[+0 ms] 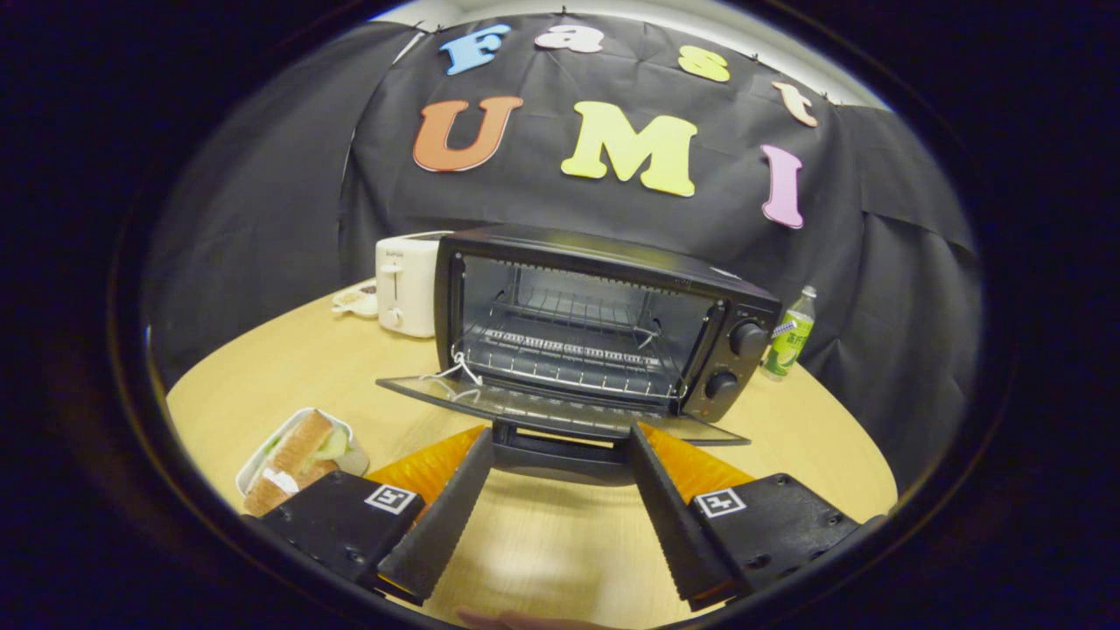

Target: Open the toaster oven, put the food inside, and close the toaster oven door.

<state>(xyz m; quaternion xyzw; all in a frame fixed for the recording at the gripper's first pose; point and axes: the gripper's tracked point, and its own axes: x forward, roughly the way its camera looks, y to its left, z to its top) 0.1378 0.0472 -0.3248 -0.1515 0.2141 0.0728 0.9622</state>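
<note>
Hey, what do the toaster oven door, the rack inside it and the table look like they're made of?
Toaster oven door: likely glass, since it lies open and the rack bars reflect in it. Rack: thin shiny bars, probably plated metal wire. Table: pale, matte, wood-look top, possibly laminate. The gripper is open, its fingers flanking the door's handle.

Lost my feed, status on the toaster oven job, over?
Tongs open, at the door handle, holding nothing. Toaster oven door down, rack bare. Sandwich still in its tray, beside one finger. Path clear.
</note>
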